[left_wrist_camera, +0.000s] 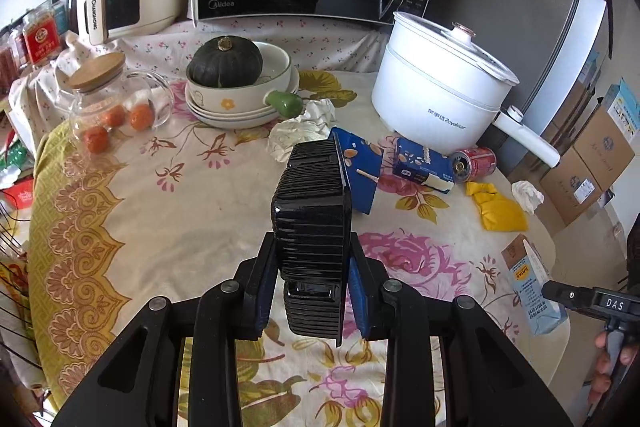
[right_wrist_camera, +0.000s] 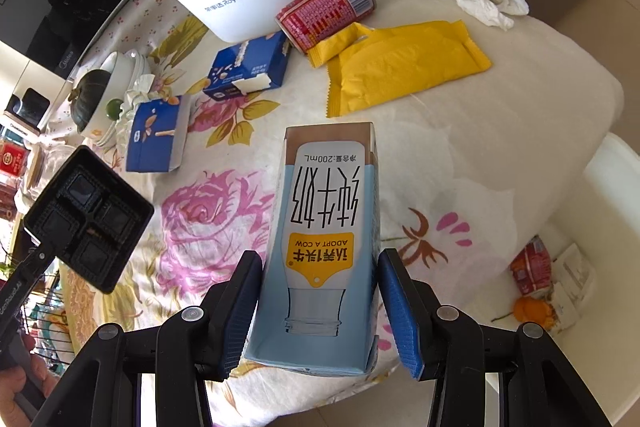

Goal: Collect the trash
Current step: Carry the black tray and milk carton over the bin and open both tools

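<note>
Left gripper (left_wrist_camera: 310,283) is clamped on a black ribbed plastic tray (left_wrist_camera: 310,211), pads squeezing its sides, so it's holding that, lifted clear of the flowery tablecloth (left_wrist_camera: 180,195). Tray stands on edge with its long axis running straight away from the camera, ribbed underside facing left; its near bottom corner sits between the fingers and I can't see inside it from here. Beyond it: a crumpled white tissue (left_wrist_camera: 304,131), two blue cardboard cartons (left_wrist_camera: 360,171) lying down, a red drink can (left_wrist_camera: 474,163) on its side with its open end toward the camera, a yellow foil wrapper (left_wrist_camera: 498,209) and another tissue wad (left_wrist_camera: 528,195) near the right table edge. White electric pot (left_wrist_camera: 436,91) and a stack of bowls holding a dark green squash (left_wrist_camera: 226,63) crowd the back. Lots of bare cloth to the left of the tray. Far right, the other gripper and the small milk carton are cut off by the frame.

Right gripper (right_wrist_camera: 320,311) has a pale blue and white milk carton (right_wrist_camera: 324,227) between its blue pads, gripped at the bottom end; its long axis points away, brown top end farthest, print upside down. Carton's base looks off the cloth but I can't say for sure. Table edge curves round close on the right, with a white bin (right_wrist_camera: 600,187) below holding some trash, blurry. On the left, the black tray shows its four compartments, tilted, held up over the table edge.
</note>
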`<state>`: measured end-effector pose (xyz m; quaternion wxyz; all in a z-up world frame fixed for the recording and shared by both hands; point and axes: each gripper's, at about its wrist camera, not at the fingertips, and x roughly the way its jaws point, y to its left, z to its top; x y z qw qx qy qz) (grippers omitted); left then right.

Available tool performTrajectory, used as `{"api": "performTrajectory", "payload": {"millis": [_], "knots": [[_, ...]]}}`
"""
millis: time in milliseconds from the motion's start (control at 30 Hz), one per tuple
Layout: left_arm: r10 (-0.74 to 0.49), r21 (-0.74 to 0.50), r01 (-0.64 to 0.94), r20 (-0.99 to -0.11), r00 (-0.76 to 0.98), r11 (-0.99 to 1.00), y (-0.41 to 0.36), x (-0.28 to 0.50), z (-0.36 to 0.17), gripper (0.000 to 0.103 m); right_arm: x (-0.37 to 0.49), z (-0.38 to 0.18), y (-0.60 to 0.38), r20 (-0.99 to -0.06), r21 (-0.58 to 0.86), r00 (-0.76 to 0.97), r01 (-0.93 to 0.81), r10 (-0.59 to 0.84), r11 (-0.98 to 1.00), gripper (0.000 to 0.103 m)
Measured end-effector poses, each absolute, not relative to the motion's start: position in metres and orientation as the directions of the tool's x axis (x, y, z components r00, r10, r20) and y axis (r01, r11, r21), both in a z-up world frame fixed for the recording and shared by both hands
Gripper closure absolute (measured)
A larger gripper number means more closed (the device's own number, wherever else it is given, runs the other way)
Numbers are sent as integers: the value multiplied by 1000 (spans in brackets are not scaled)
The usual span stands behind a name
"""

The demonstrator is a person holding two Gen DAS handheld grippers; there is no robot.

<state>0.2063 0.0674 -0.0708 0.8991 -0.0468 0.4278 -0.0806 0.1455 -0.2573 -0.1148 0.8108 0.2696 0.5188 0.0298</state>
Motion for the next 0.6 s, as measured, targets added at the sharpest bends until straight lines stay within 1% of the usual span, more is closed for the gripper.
{"api": "performTrajectory", "payload": {"millis": [233, 367, 600], "knots": [[-209, -140, 158, -738, 642, 977, 65, 164, -59, 69, 121, -107, -268, -810, 489, 487, 255, 326, 834, 50], [-219, -108, 206, -722, 656, 973, 52, 145, -56, 69, 110, -105, -274, -800, 504, 503, 266, 328, 821, 50], [-297, -120, 304, -700, 649, 945, 19, 126, -50, 69, 91, -100, -287, -779, 523, 540, 275, 320, 807, 50]]}}
